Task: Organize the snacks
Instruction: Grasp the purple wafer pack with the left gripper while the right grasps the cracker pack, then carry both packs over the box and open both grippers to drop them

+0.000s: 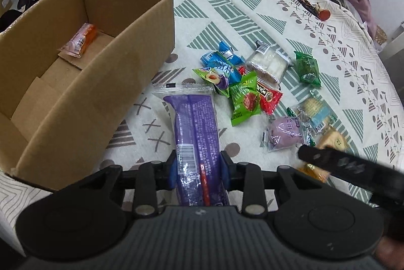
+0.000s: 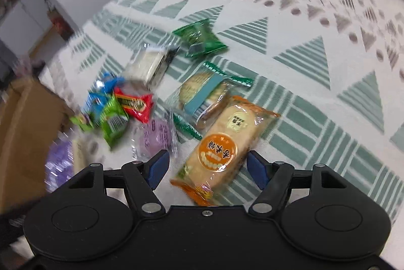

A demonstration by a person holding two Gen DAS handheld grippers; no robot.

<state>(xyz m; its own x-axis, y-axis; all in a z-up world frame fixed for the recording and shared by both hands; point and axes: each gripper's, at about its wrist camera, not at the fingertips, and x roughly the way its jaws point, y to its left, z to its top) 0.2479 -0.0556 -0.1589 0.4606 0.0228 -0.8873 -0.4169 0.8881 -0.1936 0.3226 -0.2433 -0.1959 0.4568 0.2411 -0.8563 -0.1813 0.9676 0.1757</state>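
The left gripper point(image 1: 199, 166) is clamped on the near end of a long purple snack packet point(image 1: 194, 128), its blue pads pressed against both sides of the wrapper, and the packet juts forward over the patterned tablecloth point(image 1: 219, 4). The right gripper point(image 2: 205, 167) stands wide apart, its blue fingertips point(image 2: 157, 167) on either side of an orange-wrapped rice cracker packet point(image 2: 222, 143) lying on the cloth; whether they touch the wrapper cannot be told, and that view is blurred. Just beyond the cracker sits a clear packet of round biscuits with a light blue band point(image 2: 202, 93), and to its left a clear-wrapped purple cake point(image 2: 156, 136). Farther on lies the loose heap of snacks: a light green packet with a red fruit picture point(image 1: 245, 100), a red packet point(image 1: 269, 95), a green plum candy packet point(image 1: 214, 77), blue packets point(image 1: 222, 60), a clear-wrapped white pastry point(image 1: 267, 62) and, a little apart to the right, a dark green packet point(image 1: 306, 67). To the left of the heap stands an open cardboard box point(image 1: 121, 62) with one pink-and-orange snack packet point(image 1: 80, 40) lying on its floor near the far wall. Near the table's far edge lies a red-ended keyring with a strap point(image 1: 318, 9).
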